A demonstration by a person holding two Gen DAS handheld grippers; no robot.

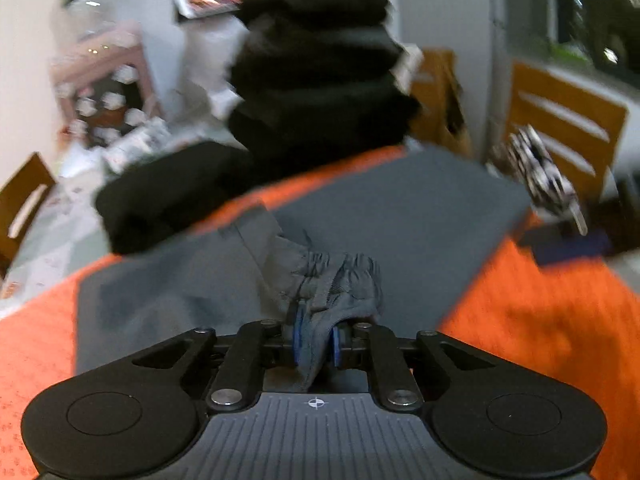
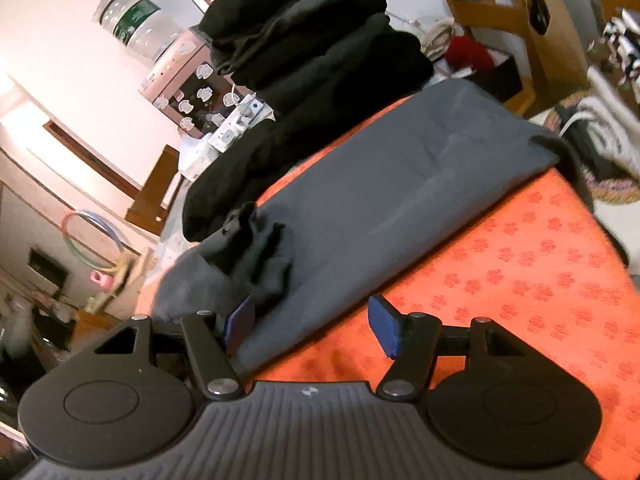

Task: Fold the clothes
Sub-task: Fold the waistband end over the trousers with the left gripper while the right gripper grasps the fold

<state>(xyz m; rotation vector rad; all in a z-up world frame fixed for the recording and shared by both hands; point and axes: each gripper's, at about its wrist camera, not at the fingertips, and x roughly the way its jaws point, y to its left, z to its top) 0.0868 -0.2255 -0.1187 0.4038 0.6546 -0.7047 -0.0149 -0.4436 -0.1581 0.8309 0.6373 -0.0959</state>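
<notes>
**Desk:** What's centre frame?

**Photographer:** A grey garment (image 2: 392, 184), partly folded, lies across an orange patterned cloth (image 2: 540, 264) and runs from lower left to upper right of the right wrist view. Its gathered, elasticated edge (image 1: 340, 276) sits bunched at the bottom centre of the left wrist view, pinched between the blue pads of the left gripper (image 1: 316, 344), whose jaws are closed narrow on the fabric. The right gripper (image 2: 312, 332) stands wide, holding nothing; its left pad is at the garment's near edge, though I can't tell whether it touches it.

**Desk:** The risk?

**Photographer:** My reading: only a small bunch is held, so a pull could slip it free or drag the flat part out of line. The far end hangs at the cloth's upper right edge and could slide off. A stack of black folded clothes (image 2: 320, 48) looms at upper centre; a wide sweep might topple it.

**Desk:** Containers?

**Photographer:** A clear bottle with a green label (image 2: 136, 20), upper left, contents unclear. A cardboard box (image 2: 516, 12) at upper right; nothing legible inside.
</notes>
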